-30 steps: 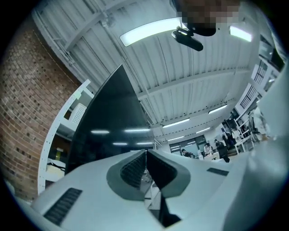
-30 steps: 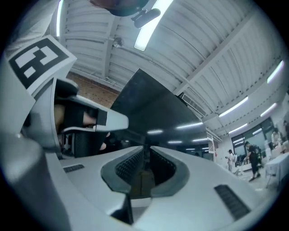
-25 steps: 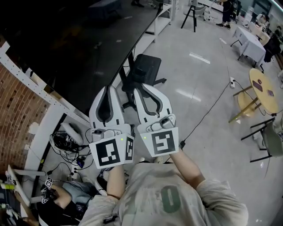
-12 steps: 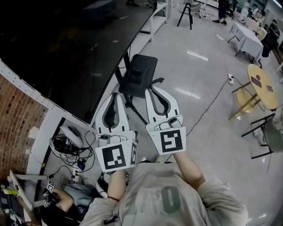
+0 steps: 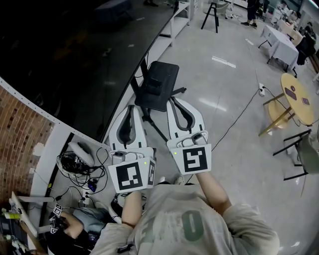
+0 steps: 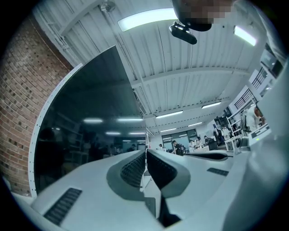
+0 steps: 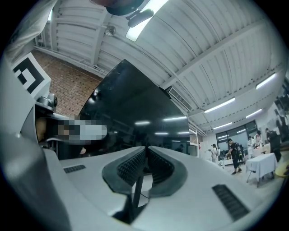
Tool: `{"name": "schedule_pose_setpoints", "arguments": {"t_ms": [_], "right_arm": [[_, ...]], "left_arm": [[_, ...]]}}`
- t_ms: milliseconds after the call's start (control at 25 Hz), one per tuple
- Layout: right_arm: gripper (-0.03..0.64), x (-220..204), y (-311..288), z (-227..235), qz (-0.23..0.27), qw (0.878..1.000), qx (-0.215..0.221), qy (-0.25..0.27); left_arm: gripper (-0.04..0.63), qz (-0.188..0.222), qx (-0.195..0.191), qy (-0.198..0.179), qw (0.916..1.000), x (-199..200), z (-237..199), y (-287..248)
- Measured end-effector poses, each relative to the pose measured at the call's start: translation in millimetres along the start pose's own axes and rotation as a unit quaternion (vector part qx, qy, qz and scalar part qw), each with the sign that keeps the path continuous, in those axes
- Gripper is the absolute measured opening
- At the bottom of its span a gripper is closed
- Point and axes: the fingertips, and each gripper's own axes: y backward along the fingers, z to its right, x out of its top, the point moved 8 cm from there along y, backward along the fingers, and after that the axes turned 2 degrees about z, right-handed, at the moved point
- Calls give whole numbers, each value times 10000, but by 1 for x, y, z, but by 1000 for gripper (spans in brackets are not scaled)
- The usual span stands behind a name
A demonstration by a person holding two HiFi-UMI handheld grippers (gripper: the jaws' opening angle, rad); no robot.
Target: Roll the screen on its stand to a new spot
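The big black screen with its white frame fills the upper left of the head view. The black plate and legs of its stand reach out over the floor. My left gripper and right gripper are side by side just short of that plate, touching nothing. Both are shut with nothing between the pads. In the left gripper view the jaws point up along the dark screen. The right gripper view shows its jaws closed in front of the screen.
A brick wall and a tangle of cables lie at the lower left. A cable with a power strip crosses the shiny floor. At the right stand a round wooden table and dark chairs; a tripod is far off.
Both grippers have drawn back toward my body and sit lower in the head view. The stand's black plate now shows whole beyond their tips.
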Motion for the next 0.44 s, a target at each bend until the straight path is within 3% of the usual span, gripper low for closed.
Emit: {"name": "schedule_pose_setpoints", "arguments": {"t_ms": [440], "right_arm": [[32, -9, -4, 14, -100, 9997, -193, 96]], "left_arm": [[25, -138, -30, 15, 9999, -10, -2, -8]]}}
